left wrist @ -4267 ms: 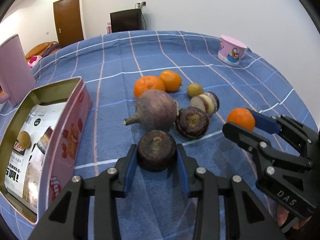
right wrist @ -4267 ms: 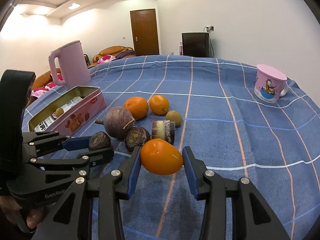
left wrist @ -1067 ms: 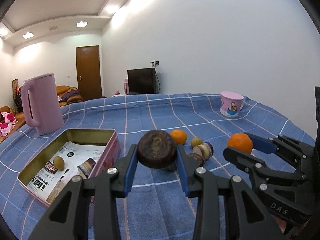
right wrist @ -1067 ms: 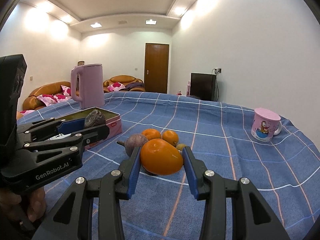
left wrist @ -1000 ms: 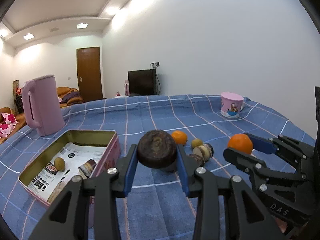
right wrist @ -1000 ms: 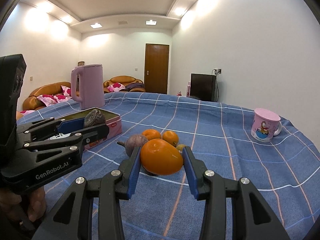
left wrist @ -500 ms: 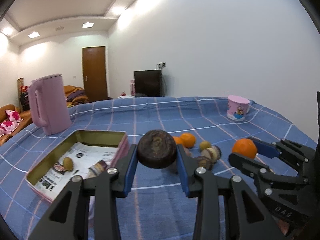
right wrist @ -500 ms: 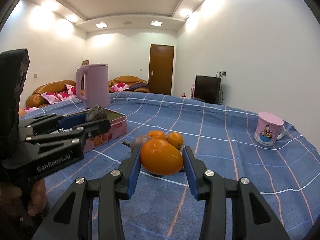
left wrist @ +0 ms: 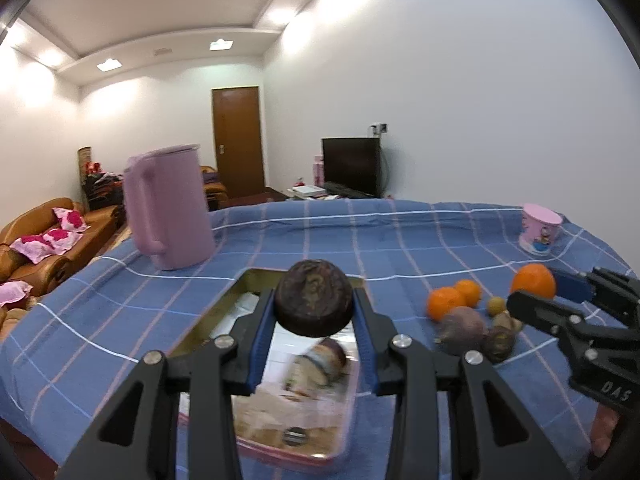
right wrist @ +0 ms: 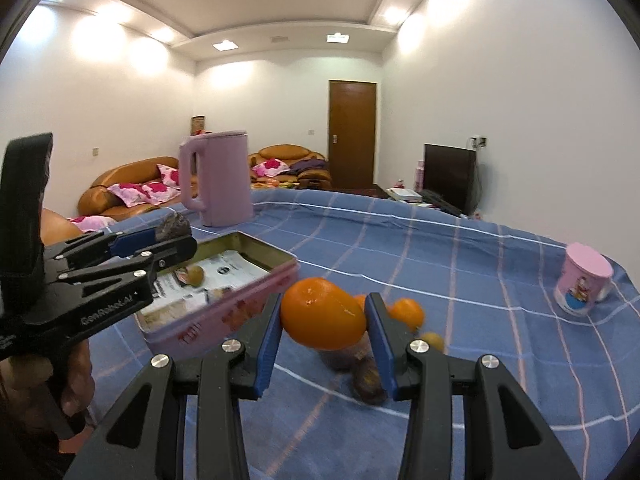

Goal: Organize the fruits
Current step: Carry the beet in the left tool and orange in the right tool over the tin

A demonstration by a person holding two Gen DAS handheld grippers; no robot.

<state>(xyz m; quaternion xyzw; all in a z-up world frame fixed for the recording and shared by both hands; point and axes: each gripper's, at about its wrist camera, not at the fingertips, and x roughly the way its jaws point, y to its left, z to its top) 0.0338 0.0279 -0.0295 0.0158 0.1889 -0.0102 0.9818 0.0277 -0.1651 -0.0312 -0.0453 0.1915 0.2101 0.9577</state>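
Observation:
My left gripper point(left wrist: 314, 314) is shut on a dark brown round fruit point(left wrist: 314, 304) and hangs over the open pink tin point(left wrist: 256, 280). The tin holds papers, a small yellow-green fruit point(right wrist: 196, 275) and a cut fruit piece point(left wrist: 320, 360). My right gripper point(right wrist: 324, 320) is shut on an orange point(right wrist: 322, 312), held above the blue cloth to the right of the tin point(right wrist: 264, 252). On the cloth lie two oranges point(left wrist: 452, 300), a purple round fruit point(left wrist: 462, 326), a dark half fruit point(left wrist: 498, 338) and a small yellow-green fruit point(left wrist: 496, 304).
A tall pink kettle point(left wrist: 168, 208) stands behind the tin. A pink cartoon mug point(left wrist: 540, 230) sits at the far right of the blue checked cloth point(left wrist: 360, 240). Sofas, a door and a black screen lie beyond the table.
Both grippers have swung left and risen a little with their fruit. The tin now sits right under the left gripper, and the fruit pile has slid to the right in both views.

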